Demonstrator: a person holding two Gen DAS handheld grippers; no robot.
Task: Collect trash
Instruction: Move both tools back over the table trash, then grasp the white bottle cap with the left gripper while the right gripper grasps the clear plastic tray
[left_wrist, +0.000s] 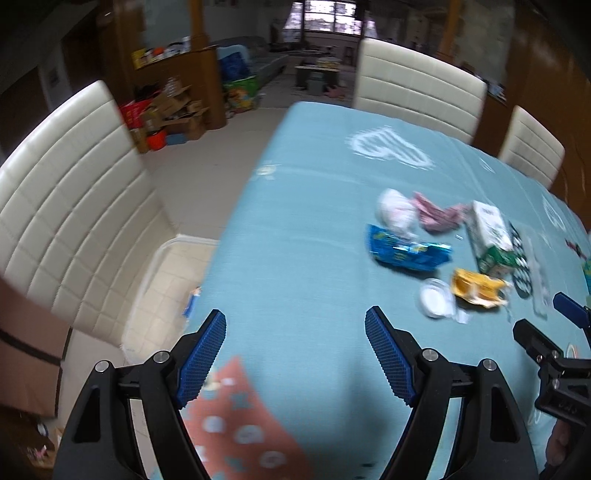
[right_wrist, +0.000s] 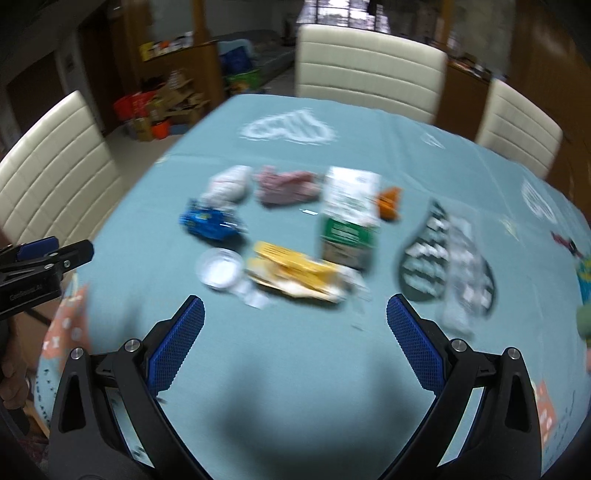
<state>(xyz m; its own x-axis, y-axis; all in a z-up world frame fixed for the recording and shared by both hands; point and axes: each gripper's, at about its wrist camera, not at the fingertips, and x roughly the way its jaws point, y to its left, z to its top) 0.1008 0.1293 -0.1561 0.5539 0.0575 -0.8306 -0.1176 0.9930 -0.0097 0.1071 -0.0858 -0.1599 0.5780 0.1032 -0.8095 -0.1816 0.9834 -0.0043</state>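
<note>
Trash lies in a cluster on the blue tablecloth (right_wrist: 295, 369): a blue wrapper (right_wrist: 210, 221), a yellow wrapper (right_wrist: 295, 275), a white lid (right_wrist: 219, 271), a green-and-white carton (right_wrist: 349, 218), a crumpled white bag (right_wrist: 229, 184), a pink wrapper (right_wrist: 288, 186), an orange scrap (right_wrist: 389, 201) and clear plastic (right_wrist: 461, 266). My right gripper (right_wrist: 295, 314) is open and empty just short of the yellow wrapper. My left gripper (left_wrist: 295, 323) is open and empty over the table's left part; the blue wrapper (left_wrist: 406, 251), carton (left_wrist: 491, 236) and yellow wrapper (left_wrist: 476, 288) lie to its right.
Cream chairs stand at the left (left_wrist: 66, 206) and far side (right_wrist: 369, 70). A white bin (left_wrist: 166, 288) sits on the left chair's seat beside the table edge. A brown cardboard box (left_wrist: 29, 350) is at lower left. Both views are motion-blurred.
</note>
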